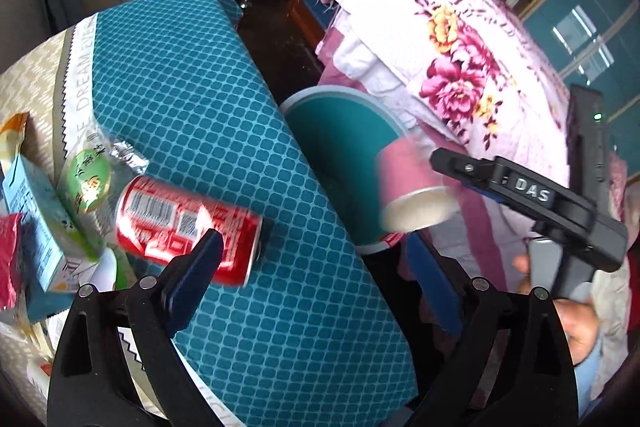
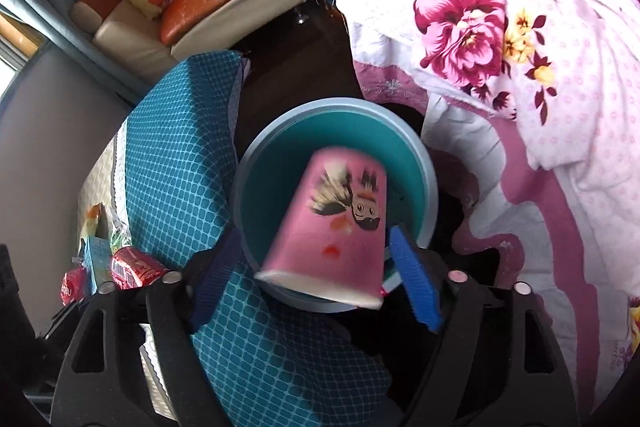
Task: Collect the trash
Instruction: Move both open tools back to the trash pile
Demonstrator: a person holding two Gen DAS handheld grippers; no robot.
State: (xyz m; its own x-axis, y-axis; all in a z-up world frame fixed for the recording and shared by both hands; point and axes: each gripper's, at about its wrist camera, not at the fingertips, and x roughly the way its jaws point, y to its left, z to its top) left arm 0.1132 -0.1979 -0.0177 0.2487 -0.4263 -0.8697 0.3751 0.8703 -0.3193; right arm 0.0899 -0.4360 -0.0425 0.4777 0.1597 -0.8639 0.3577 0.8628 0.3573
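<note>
Cup [image 2: 336,231] drop is the step in hand: pink paper cup, cartoon print, mouth toward the camera, blurred, sits over the open teal bin [image 2: 430,187]. Right hand-held gripper [image 2: 316,279] is released; its blue pads flank the cup's rim end without pressing, so the cup looks let go and on its way into the bin, though contact on the right pad side is hard to rule out. In the left wrist view the same cup [image 1: 416,187] shows at the bin rim, beside the right gripper's black finger.

Left hand-held gripper [image 1: 316,279] is wide open and empty, hanging above the tabletop [image 1: 208,75] edge next to the bin [image 1: 340,155].

Remaining trash on the tabletop, on the side away from the bin: red soda can [image 1: 188,227] lying on its side, nearest the bin; green-labelled foil wrapper [image 1: 92,183] just behind it; light blue carton [image 1: 36,223] and red packet [image 1: 10,263] beyond that.

Next move, as a judgement: left gripper takes the can. It lies tilted across the jaw line, so jaws need to roll to span its round side, then close, lift, carry to the bin. Can may roll when touched.
</note>
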